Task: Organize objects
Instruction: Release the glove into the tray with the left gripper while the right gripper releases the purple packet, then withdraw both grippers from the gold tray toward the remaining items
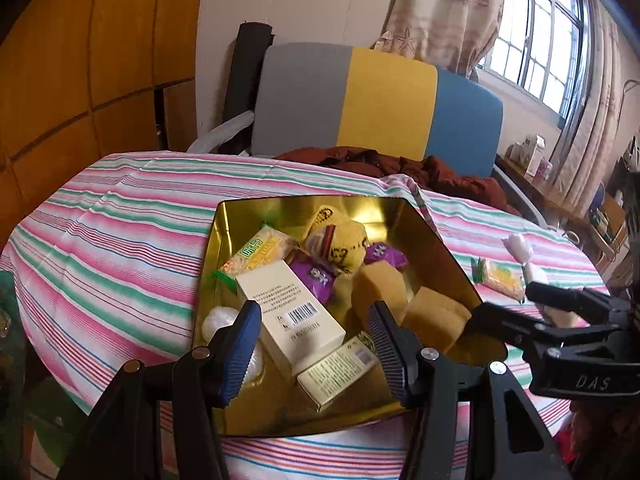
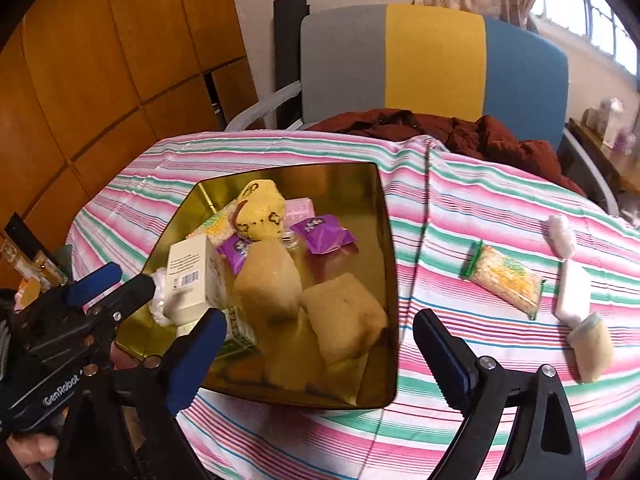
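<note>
Both sets of jaws are standing wide open and holding nothing. The left gripper (image 1: 314, 334) is hanging over the near left part of the gold tray (image 1: 436, 240), just above a white box (image 1: 288, 304) with a barcode. The right gripper (image 2: 320, 344) is hanging over the near right edge of the gold tray (image 2: 360, 184), with one finger over the tray and the other over the striped cloth (image 2: 460, 208) on the desk.

The tray is sitting on the left side of the desk and is holding most of the things. A yellow soft toy (image 2: 262, 210) is lying at the far end, with two purple snack packs (image 2: 322, 234) beside it. Two tan sponges (image 2: 344, 312) are lying at the near right. A small green box (image 1: 338, 372) is lying near the white box.

Some things are lying out on the cloth, well apart from the tray on the right: a green and yellow snack pack (image 2: 504, 280), a white brush (image 2: 568, 268) and another tan sponge (image 2: 592, 346).

A chair (image 2: 434, 64) in grey, yellow and blue is standing at the far side, with a dark red coat (image 2: 460, 132) on it.
</note>
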